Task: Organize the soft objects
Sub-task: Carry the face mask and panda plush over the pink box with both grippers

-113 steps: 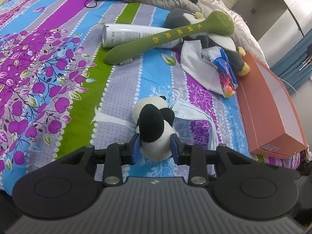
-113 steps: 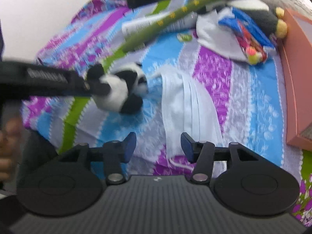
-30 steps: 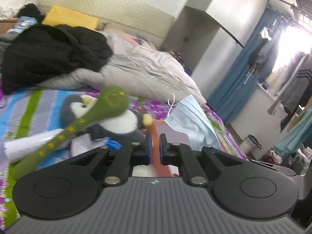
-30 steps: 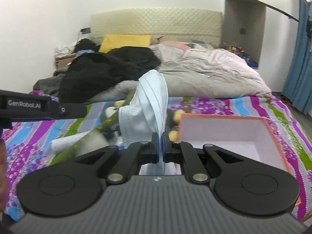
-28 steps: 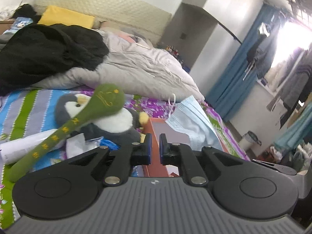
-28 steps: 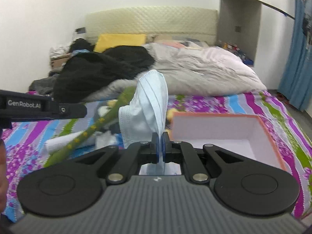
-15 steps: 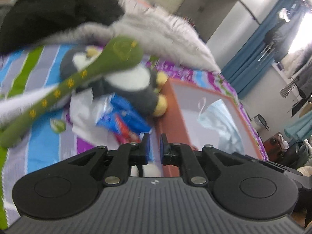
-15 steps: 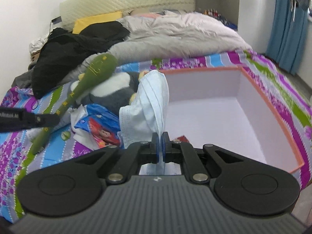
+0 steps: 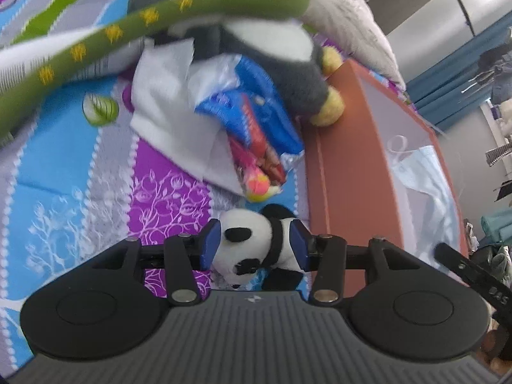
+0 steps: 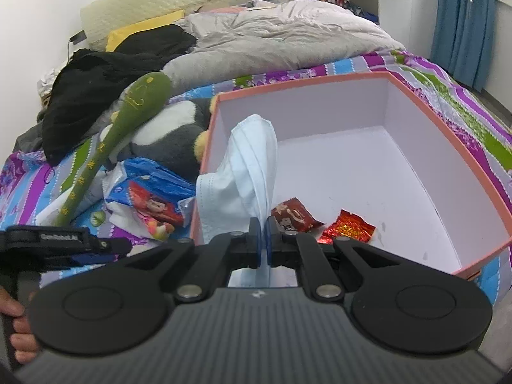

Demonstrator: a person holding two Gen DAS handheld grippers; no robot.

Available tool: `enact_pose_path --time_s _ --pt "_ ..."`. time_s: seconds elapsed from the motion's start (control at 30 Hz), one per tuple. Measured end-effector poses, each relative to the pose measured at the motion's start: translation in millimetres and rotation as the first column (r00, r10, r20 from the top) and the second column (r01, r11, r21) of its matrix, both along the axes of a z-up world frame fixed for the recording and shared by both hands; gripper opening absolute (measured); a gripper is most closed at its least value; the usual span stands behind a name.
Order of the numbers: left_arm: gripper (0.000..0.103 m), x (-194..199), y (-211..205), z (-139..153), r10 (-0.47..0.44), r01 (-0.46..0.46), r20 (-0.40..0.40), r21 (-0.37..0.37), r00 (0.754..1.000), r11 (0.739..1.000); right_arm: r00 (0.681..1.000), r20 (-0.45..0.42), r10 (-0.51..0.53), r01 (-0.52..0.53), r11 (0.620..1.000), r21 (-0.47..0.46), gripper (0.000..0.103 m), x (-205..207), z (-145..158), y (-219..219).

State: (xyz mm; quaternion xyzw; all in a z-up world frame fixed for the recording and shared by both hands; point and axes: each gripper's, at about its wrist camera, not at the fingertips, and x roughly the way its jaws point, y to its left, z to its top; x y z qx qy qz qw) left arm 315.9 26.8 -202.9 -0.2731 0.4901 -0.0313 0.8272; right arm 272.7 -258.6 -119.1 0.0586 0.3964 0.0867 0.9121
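My left gripper (image 9: 254, 244) is open, its blue pads either side of a small panda plush (image 9: 256, 248) lying on the bedspread beside the orange box (image 9: 348, 147). I cannot tell if the pads touch it. My right gripper (image 10: 263, 238) is shut on a light blue face mask (image 10: 246, 172) and holds it over the near left corner of the orange box (image 10: 473, 172). The mask also shows in the left wrist view (image 9: 425, 185). The left gripper shows at the lower left of the right wrist view (image 10: 64, 244).
A penguin plush (image 10: 172, 137), a green plush mallet (image 10: 128, 118), a blue snack bag (image 10: 150, 192) and white cloth (image 9: 169, 115) lie left of the box. Two red wrappers (image 10: 320, 224) lie inside it. A grey duvet (image 10: 272, 35) and black clothes (image 10: 112, 60) lie behind.
Both grippers have tilted down toward the bed. My left gripper has opened, and the panda plush now lies between its pads. My right gripper has carried the mask over the box.
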Motion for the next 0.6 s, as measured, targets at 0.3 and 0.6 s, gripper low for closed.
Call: enact_pose_path --time_s 0.3,0.6 --pt "0.058 3.8 -3.1 -22.3 0.023 -0.023 -0.022 0.002 1.000 1.000 1.000 -0.010 -0.010 0.010 1.000 -0.002 0.007 3.0 -6.1 -8.9" --pt "0.045 -5.9 -6.6 -16.4 0.007 -0.007 -0.004 0.037 1.000 0.999 1.000 -0.006 0.004 -0.004 1.000 -0.005 0.007 -1.0 -5.8 -4.0"
